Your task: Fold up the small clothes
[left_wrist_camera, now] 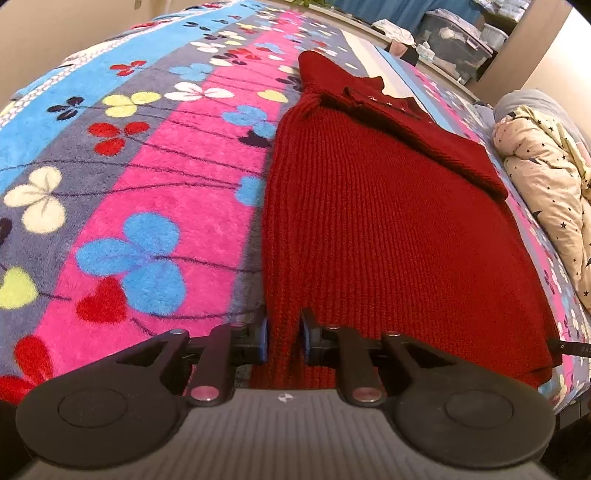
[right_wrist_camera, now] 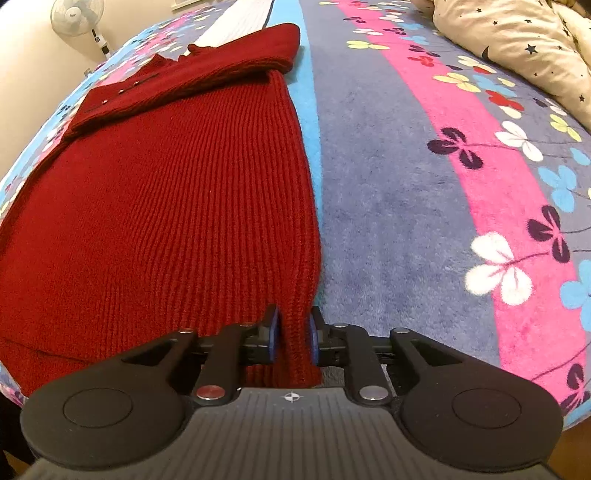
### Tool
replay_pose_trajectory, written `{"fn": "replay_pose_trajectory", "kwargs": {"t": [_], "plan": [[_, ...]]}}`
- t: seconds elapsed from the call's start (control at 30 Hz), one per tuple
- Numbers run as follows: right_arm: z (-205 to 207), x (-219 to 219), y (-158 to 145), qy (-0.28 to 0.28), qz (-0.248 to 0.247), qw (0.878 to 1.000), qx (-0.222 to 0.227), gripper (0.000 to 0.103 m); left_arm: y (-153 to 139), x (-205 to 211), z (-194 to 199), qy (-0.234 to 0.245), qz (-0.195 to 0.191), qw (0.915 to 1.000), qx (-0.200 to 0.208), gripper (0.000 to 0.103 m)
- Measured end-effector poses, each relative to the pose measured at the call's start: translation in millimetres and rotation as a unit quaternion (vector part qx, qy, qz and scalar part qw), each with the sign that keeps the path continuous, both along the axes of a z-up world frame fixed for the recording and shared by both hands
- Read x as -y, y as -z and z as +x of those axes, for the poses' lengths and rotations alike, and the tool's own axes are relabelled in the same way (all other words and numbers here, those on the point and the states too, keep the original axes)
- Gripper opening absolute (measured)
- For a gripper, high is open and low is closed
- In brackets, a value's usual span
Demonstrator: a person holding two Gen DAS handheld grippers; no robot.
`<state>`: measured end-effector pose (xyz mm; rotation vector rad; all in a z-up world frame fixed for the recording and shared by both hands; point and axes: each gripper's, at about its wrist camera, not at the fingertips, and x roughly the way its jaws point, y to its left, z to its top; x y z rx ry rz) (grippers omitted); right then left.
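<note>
A dark red ribbed knit sweater [left_wrist_camera: 369,221] lies flat on a flowered fleece blanket [left_wrist_camera: 147,184], its sleeves folded across the chest at the far end. My left gripper [left_wrist_camera: 284,336] is shut on the sweater's near hem at its left corner. In the right wrist view the sweater [right_wrist_camera: 166,203] fills the left half. My right gripper [right_wrist_camera: 293,336] is shut on the near hem at the right corner. The blanket [right_wrist_camera: 406,203] lies to the right of it.
A cream star-patterned quilt [left_wrist_camera: 546,177] is bunched at the bed's right side and shows in the right wrist view [right_wrist_camera: 517,40]. Grey storage bins [left_wrist_camera: 454,40] stand beyond the bed. A white standing fan [right_wrist_camera: 79,18] stands by the wall.
</note>
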<state>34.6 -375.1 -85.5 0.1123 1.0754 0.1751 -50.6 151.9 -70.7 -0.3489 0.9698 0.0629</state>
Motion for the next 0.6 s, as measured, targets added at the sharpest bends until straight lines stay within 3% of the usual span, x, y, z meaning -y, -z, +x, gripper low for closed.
{"fn": "replay_pose_trajectory", "kwargs": {"t": [0.07,0.5,0.6], "plan": [[-0.9,-0.8,-0.3,-0.001,-0.001,1.000,0.000,0.020,1.4,0.5,0.7,-0.001,0.000,1.0000,-0.005,0.024],[-3.5,-9.7,3.9,-0.024,-0.009,1.000,-0.009,0.024,2.8,4.9,-2.7,0.001,0.006,0.9999,-0.011,0.024],[-6.0,-13.6,2.3,-0.032,-0.018,0.999,-0.003,0.020,0.4,7.7,-4.9,0.005,0.015,0.9999,-0.005,0.013]]}}
